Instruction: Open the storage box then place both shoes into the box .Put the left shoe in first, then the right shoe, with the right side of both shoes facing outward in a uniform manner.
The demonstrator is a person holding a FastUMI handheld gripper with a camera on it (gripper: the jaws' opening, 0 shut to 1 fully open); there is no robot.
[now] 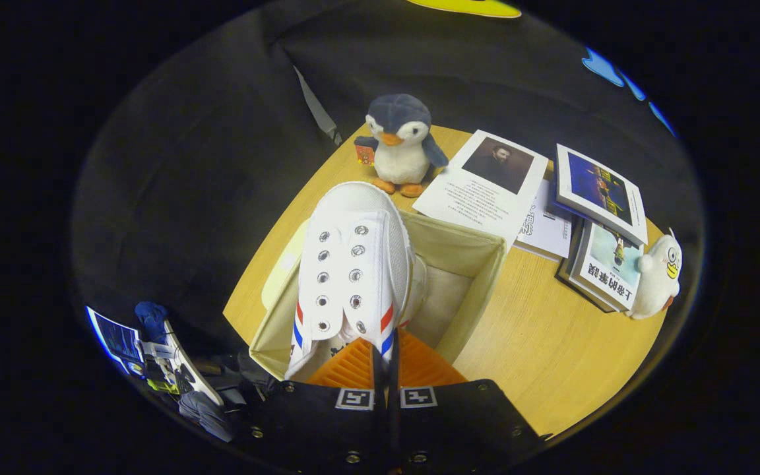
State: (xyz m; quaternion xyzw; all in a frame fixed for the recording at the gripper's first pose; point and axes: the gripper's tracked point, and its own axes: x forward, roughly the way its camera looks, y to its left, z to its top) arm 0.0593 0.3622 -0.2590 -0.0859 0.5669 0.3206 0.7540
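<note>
Gripper view: tool (385,369) grips white shoe (353,264).

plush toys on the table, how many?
2. Penguin plush beyond the storage box; white duck plush beside the book stack. Gripper shut on the white shoe.

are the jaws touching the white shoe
Touching. In the gripper view the gripper is closed on the white shoe, its orange jaws pressed together on the shoe's edge, holding it over the open storage box.
</note>
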